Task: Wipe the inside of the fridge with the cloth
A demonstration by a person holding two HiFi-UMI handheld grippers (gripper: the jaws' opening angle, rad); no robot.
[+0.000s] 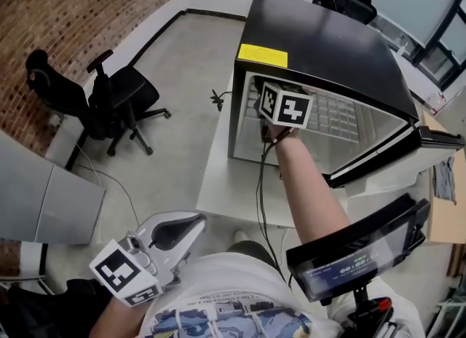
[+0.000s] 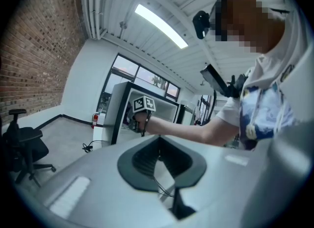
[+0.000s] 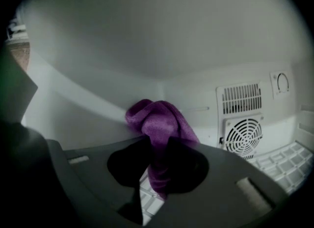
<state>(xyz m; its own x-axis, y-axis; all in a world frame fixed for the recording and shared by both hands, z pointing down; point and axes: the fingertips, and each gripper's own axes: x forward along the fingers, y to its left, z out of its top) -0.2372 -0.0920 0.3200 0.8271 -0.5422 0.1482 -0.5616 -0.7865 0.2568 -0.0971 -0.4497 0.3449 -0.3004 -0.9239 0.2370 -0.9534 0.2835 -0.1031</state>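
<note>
**Right gripper view.** My right gripper [image 3: 158,168] is inside the small black fridge [image 1: 320,45]. Its jaws pinch a bunched purple microfibre cloth [image 3: 159,121]. The free fold of the cloth stands out past the jaw tips and appears to press on the pale left inner wall [image 3: 73,119], near the back corner. To the right are the round white fan grille [image 3: 244,136], a slotted vent above it, a round dial [image 3: 281,82] and the white wire shelf [image 3: 289,156].

**Head view.** My forearm reaches into the fridge, which stands on a white table [image 1: 218,183] with its door [image 1: 437,138] swung open to the right.

**Left gripper view.** My left gripper [image 2: 158,160] hangs low beside my hip, well apart from the fridge. Its jaws are pressed together on nothing.

**Hazards (judged).**
- Only a narrow fold is gripped, so a hard drag along the wall could pull the cloth free.
- Pressing too deep could bring the jaw tips onto the liner and scrape it.
- A sweep to the right could snag the loose fold on the grille or the shelf wires.
- The trailing black cable [image 1: 258,198] could catch on the fridge's front edge.

**Writing.**
- The yellow label [image 1: 262,54] on the fridge top carries print too small to read.
- The lit digits on the dark screen [image 1: 349,267] at my chest are blurred.
- No brand name is legible anywhere, and the dial shows no readable marks.
</note>
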